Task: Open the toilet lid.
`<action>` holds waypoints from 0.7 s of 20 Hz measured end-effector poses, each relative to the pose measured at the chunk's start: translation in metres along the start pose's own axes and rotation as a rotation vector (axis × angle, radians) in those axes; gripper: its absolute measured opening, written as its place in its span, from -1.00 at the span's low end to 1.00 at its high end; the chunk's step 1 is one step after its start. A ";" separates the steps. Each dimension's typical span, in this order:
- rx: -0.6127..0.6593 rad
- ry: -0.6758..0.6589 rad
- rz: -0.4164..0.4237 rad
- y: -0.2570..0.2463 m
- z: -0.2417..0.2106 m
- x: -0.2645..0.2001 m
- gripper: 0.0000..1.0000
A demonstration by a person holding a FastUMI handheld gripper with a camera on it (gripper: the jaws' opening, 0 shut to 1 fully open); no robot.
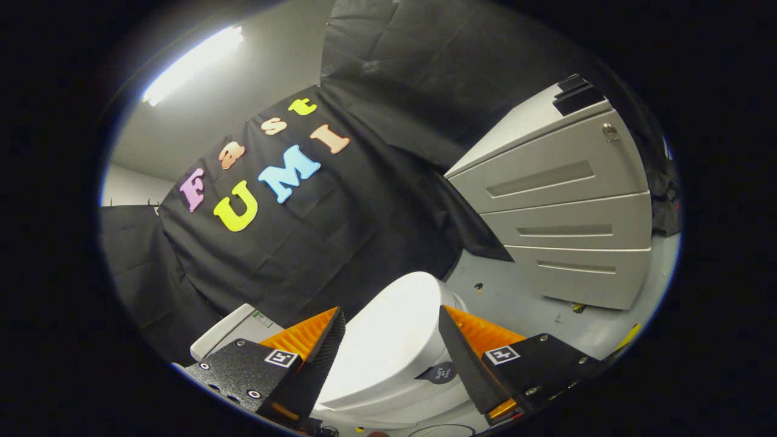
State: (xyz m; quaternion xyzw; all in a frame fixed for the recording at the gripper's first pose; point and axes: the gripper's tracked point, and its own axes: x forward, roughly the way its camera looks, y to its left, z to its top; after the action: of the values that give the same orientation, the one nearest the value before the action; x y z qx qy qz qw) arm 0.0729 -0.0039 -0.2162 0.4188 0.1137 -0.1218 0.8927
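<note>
Claw (391, 321) with two black-and-orange fingers is wide open above the smooth white toilet lid (391, 343).

Nothing is held. The lid is shut and lies flat between the fingers, a bit beyond them. A white toilet tank (234, 331) sits behind the left finger. A grey metal drawer cabinet (564, 212) stands further off on the pale floor (516, 303).

Round dark sticker (438, 372) on toilet lid (388, 340), print too small to read
</note>
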 end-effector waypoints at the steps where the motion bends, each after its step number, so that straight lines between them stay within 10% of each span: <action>1: 0.025 0.009 -0.018 -0.005 -0.003 0.002 0.91; 14: 0.240 0.157 -0.217 -0.054 -0.077 0.022 0.91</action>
State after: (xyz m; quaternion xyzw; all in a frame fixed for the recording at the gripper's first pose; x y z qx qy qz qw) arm 0.0690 0.0201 -0.3098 0.5160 0.2123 -0.1969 0.8061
